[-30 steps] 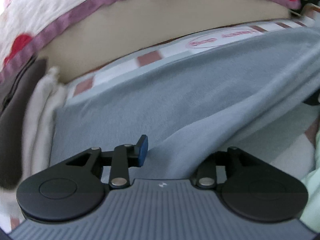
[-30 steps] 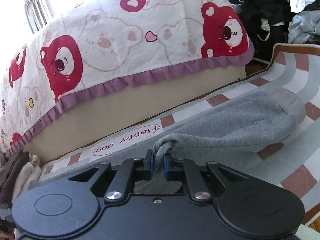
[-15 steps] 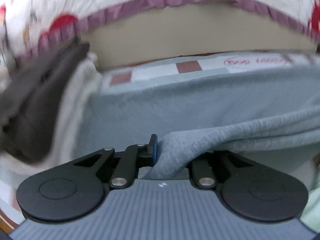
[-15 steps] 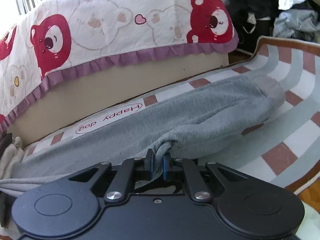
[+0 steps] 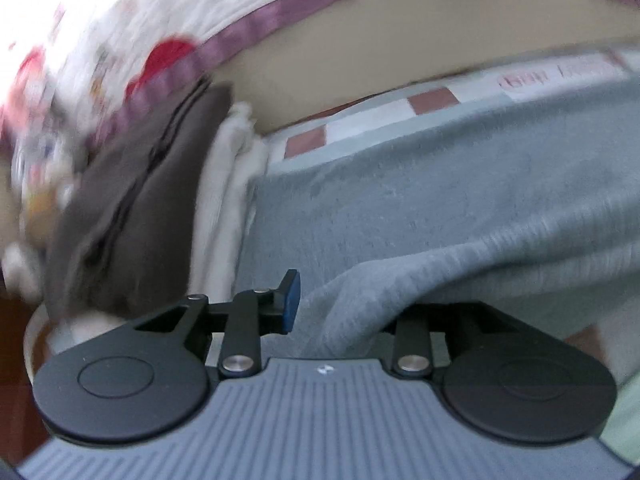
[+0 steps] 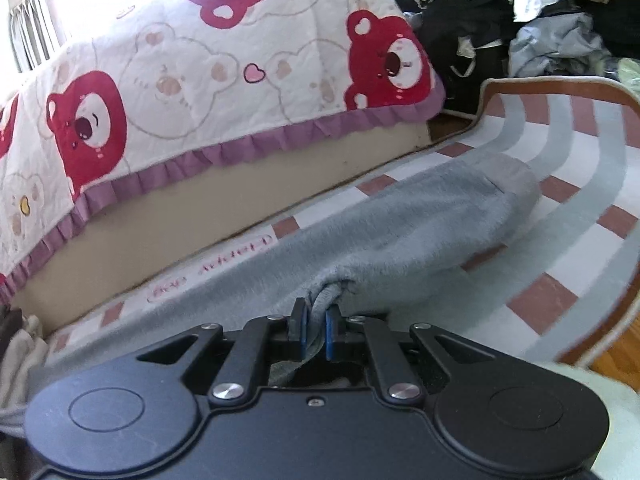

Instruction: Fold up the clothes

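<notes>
— Grey trousers are laid along the rug, one fold lifted; the rest is judged undone.
— Pinched by both?
— A bunch is clamped by the right gripper. The left gripper is half hidden by cloth; its grip cannot be told. Folded clothes are shown only there.

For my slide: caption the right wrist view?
Right gripper pinching soft grey fleece garment over striped rug.

Home bedroom. Bed with bear-print quilt, purple ruffle trim. Striped rug on wood floor. Unsorted clothes heap piled beyond the bed's end.
</notes>
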